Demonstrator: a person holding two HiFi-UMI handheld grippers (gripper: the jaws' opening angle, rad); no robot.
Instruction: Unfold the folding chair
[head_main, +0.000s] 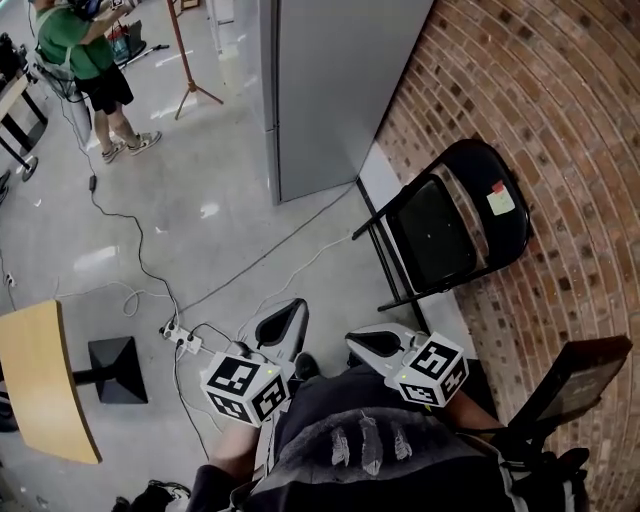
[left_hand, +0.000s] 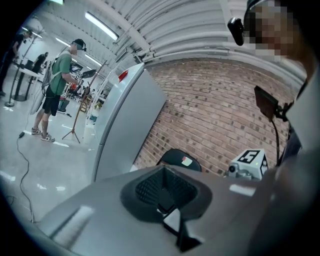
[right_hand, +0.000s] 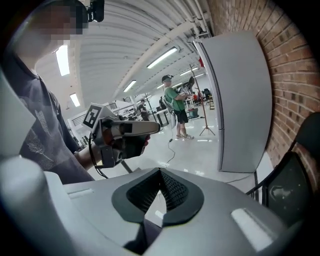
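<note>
The black folding chair (head_main: 447, 228) stands folded flat and leans against the brick wall, with a pale sticker on its backrest. Both grippers hover low in front of me, well short of the chair. My left gripper (head_main: 297, 309) is shut and holds nothing. My right gripper (head_main: 357, 342) is also shut and holds nothing. In the left gripper view the closed left gripper (left_hand: 165, 194) points toward the chair (left_hand: 178, 158), whose top shows just above it. In the right gripper view the closed right gripper (right_hand: 160, 192) has the chair (right_hand: 296, 186) at the right edge, and the left gripper (right_hand: 131, 131) in a hand ahead.
A tall grey cabinet (head_main: 335, 90) stands left of the chair. Cables and a power strip (head_main: 177, 334) lie on the floor. A wooden table (head_main: 38, 380) is at the lower left. A person in a green shirt (head_main: 85, 58) stands far off beside a tripod stand (head_main: 186, 60).
</note>
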